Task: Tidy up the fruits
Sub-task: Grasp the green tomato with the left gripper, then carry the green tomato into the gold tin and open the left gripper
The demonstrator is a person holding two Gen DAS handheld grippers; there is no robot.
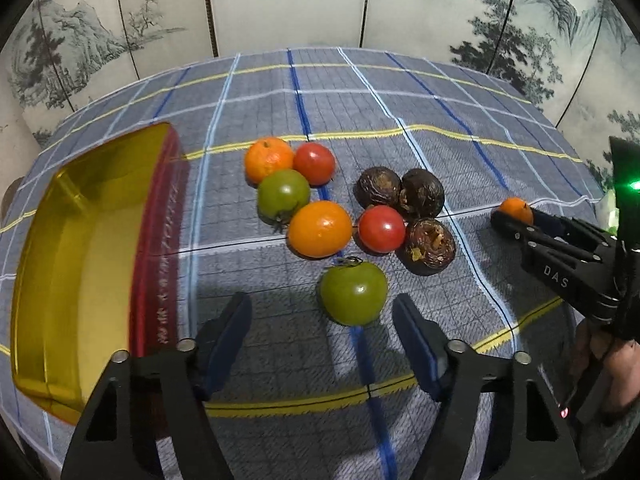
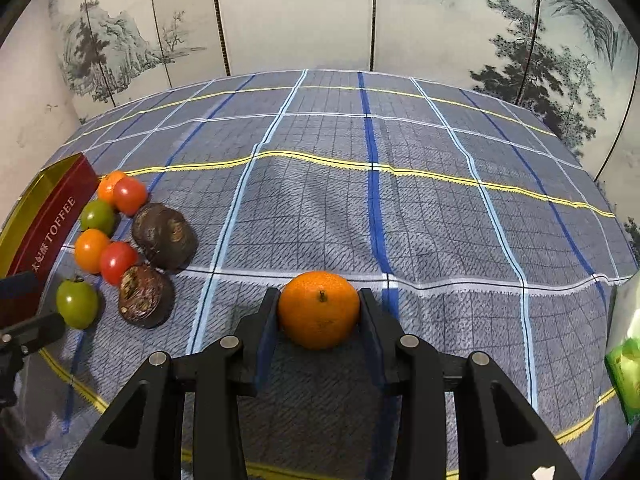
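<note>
A green tomato (image 1: 354, 292) lies on the checked cloth just ahead of my left gripper (image 1: 320, 304), which is open; its pads stand apart from the tomato on either side. Beyond it sits a cluster: a tangerine (image 1: 268, 159), two red tomatoes (image 1: 315, 163) (image 1: 381, 229), another green tomato (image 1: 283, 194), an orange tomato (image 1: 320, 229) and three dark brown fruits (image 1: 422, 192). My right gripper (image 2: 319, 300) is shut on a second tangerine (image 2: 319, 310), held over the cloth right of the cluster. In the left wrist view that right gripper (image 1: 516, 216) shows at the right edge.
An open red toffee tin (image 1: 80, 260) with a gold inside stands left of the fruits. A green packet (image 2: 624, 368) lies at the table's right edge. A painted folding screen (image 1: 280, 0) closes off the back. A hand (image 1: 612, 364) holds the right gripper.
</note>
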